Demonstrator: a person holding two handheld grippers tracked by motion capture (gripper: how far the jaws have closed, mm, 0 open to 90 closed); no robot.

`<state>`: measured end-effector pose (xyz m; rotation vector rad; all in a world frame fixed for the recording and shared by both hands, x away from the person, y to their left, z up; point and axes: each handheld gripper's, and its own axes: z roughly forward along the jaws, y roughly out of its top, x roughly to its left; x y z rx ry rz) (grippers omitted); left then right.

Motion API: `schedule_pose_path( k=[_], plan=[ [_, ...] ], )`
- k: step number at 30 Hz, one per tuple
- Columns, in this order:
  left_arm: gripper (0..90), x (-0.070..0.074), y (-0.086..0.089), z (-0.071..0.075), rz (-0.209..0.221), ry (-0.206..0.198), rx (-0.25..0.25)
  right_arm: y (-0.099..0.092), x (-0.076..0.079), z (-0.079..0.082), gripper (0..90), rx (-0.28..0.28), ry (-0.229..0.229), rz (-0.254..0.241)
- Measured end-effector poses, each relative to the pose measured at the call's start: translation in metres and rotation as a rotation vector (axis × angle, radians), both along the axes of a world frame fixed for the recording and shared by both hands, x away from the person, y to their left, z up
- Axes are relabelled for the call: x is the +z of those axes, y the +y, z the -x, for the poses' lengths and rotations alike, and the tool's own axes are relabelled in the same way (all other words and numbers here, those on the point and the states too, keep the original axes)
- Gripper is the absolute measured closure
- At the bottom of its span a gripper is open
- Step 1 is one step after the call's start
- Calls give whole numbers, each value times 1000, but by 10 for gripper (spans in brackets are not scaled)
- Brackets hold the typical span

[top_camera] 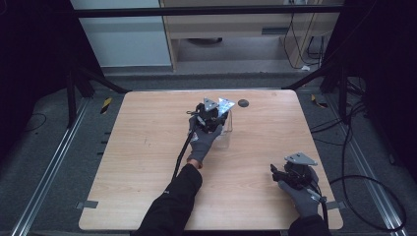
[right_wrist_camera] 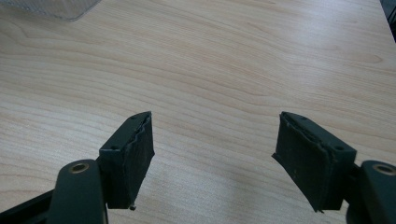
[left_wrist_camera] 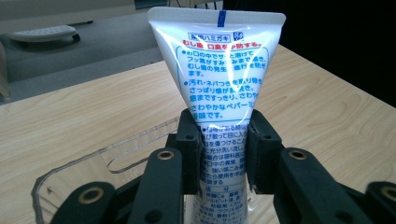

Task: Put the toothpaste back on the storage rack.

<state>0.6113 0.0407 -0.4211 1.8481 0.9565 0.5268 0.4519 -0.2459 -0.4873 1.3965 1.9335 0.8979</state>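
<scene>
Hidden parts: the tube's cap end is dropping out of sight below the left tool's jaws; the clear container is being cut off by the frame's lower edge and partly covered by the tool.
Hard to make out: in the high view the tube is showing only as a pale glinting shape beside the grey plate.
Count: one tube, one clear container, two tools, one dark round spot on the surface.
Tube direction: its long axis is standing upright, flat crimped end pointing up, over the container near the surface's far middle.
Left tool: its jaws are pinching the tube's lower body.
Right tool: its jaws are gaping wide over bare wood, near the surface's right front corner.
</scene>
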Motion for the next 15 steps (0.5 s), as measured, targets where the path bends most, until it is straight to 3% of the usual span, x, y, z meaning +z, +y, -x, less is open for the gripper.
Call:
schedule_pose_path(
  k=[3,6,10,15],
  plan=[
    [690,-5,-1,-1,-18,33,-6,0,0,0,276,1,-1,0],
    [685,-13,-5,0,-66,35,3,0,1,1,275,0,-4,2],
    [664,-12,-3,0,-48,49,-3,0,0,0,275,0,-5,5],
    [547,-4,1,5,-14,34,-2,0,0,0,274,-2,-6,4]
  ],
)
